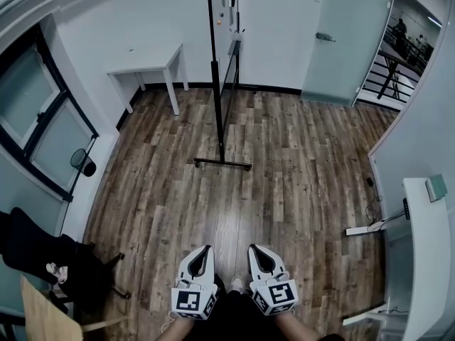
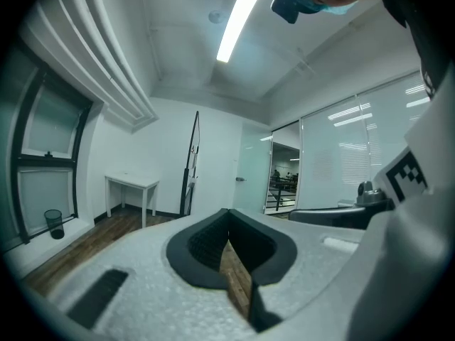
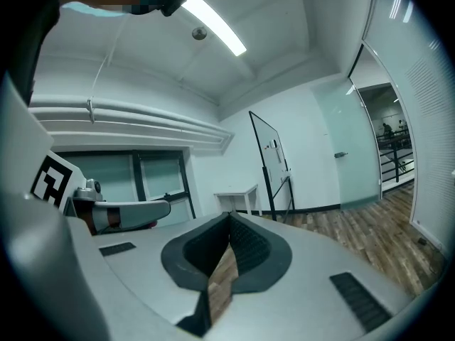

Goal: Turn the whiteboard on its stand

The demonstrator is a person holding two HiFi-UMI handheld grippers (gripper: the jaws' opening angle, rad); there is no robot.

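The whiteboard (image 1: 226,20) stands edge-on to me across the room, a thin panel on a black pole with a black floor bar (image 1: 222,163) on the wood floor. It also appears as a narrow tilted frame, the whiteboard (image 2: 192,163) by the white wall and the whiteboard (image 3: 272,158) further right. My left gripper (image 1: 206,249) and right gripper (image 1: 254,249) are held low and close to my body, far short of the stand. The left gripper (image 2: 229,212) and right gripper (image 3: 229,217) each have their tips together, with nothing between them.
A small white table (image 1: 147,67) stands left of the whiteboard against the back wall. A frosted glass door (image 1: 345,34) is at the back right. A white desk (image 1: 426,254) and a power strip (image 1: 360,229) lie to the right, a black chair (image 1: 43,256) and a bin (image 1: 84,163) to the left.
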